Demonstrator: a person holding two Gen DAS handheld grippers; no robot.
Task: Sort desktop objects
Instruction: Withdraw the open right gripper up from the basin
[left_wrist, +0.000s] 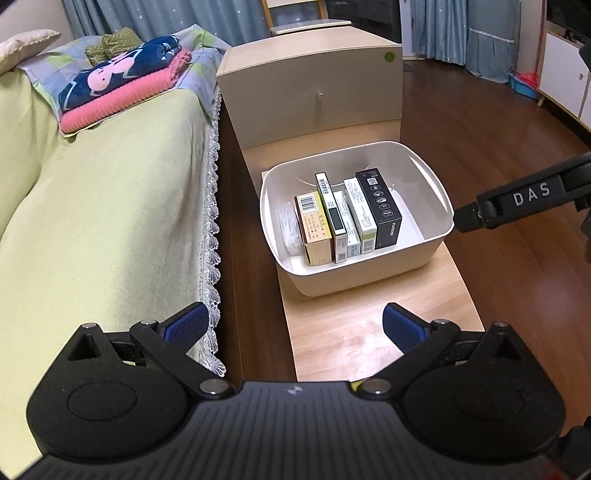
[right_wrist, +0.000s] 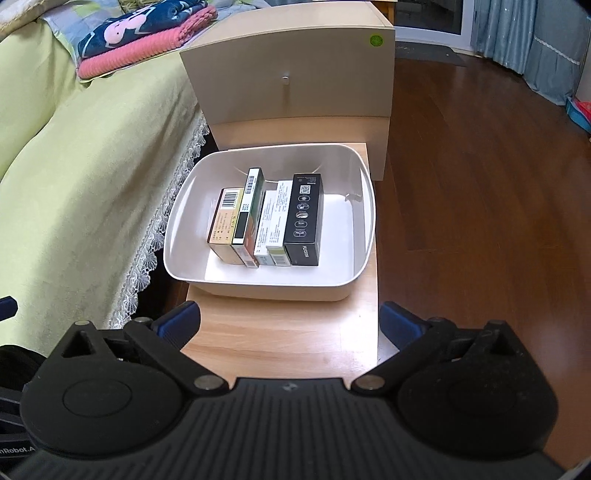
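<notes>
Standing in bin (right_wrist: 364, 206): five boxes (right_wrist: 271, 221)

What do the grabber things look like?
Each hand-held gripper, left and right, is matte black plastic with a ribbed body, round hinge discs, silver pins and two fingers with blue pads. One arm, seen from the side, carries white letters "DAS".

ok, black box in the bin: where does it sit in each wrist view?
Left wrist: black box stands on edge at the right end of the row, in the white bin, just right of centre.
Right wrist: black box again ends the row on the right, near picture centre.
Shared landmark: the green sticker on the cabinet's top right corner.
</notes>
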